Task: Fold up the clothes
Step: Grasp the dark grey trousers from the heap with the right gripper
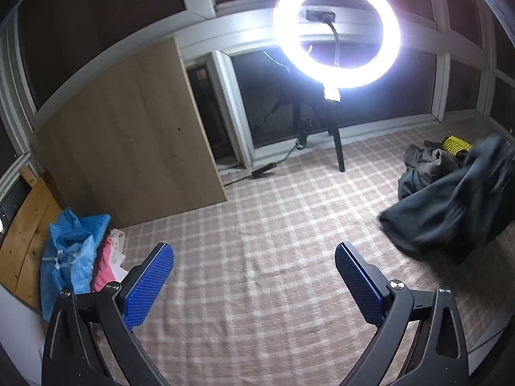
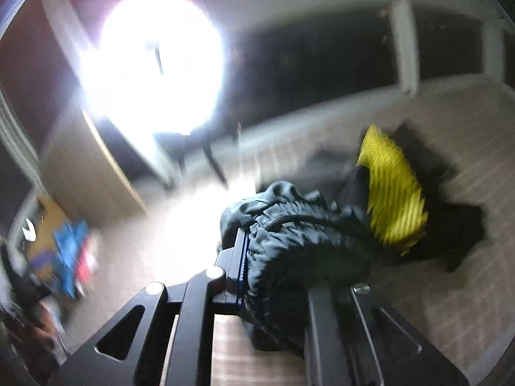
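Dark grey trousers [image 2: 289,241], one pair with a gathered waistband, fill the lower middle of the right wrist view, bunched between the right tongs [image 2: 273,257], which are clamped nearly shut on the cloth; just to the upper right lie one yellow striped garment [image 2: 392,193] and dark clothes on the checked bedcover [image 2: 450,305]. In the left wrist view the left tongs [image 1: 254,254] stand wide apart and empty at the bottom, well away from the trousers at the right edge. One ring light [image 1: 336,32], one wooden board [image 1: 128,135] and one blue bag [image 1: 74,251] show; no writing can be read.
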A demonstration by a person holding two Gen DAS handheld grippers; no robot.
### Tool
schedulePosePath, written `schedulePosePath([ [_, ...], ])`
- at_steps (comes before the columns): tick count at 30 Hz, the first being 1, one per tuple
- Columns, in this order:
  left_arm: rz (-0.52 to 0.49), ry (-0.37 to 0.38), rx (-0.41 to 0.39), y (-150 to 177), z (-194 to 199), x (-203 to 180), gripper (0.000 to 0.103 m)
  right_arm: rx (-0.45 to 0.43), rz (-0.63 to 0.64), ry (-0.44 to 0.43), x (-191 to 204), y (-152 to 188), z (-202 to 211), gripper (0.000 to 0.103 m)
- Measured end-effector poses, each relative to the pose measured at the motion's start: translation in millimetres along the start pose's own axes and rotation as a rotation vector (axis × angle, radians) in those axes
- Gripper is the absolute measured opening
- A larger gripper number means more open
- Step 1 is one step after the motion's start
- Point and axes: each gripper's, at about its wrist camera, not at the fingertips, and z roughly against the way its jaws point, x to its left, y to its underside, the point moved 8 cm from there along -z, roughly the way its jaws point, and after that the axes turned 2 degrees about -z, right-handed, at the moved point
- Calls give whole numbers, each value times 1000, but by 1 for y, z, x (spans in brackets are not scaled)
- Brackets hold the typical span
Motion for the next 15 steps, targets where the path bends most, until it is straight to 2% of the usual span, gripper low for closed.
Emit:
schedulePosePath([
  [2,10,12,-20,1,6,18,101,-132,-10,-15,23,-27,63,12],
  [6,25,21,-65,3,23,57,101,-282,89,-75,111,-57,140,11],
  [9,17,16,-102,7,40,88,101,-306,183,-161,206,-67,173,12],
  [11,17,1,-127,11,52,112,101,-290,273,-204,281,-54,177,11],
  [15,27,-38,-147,33,73,168,101,-200,358,-275,398,-10,149,11],
])
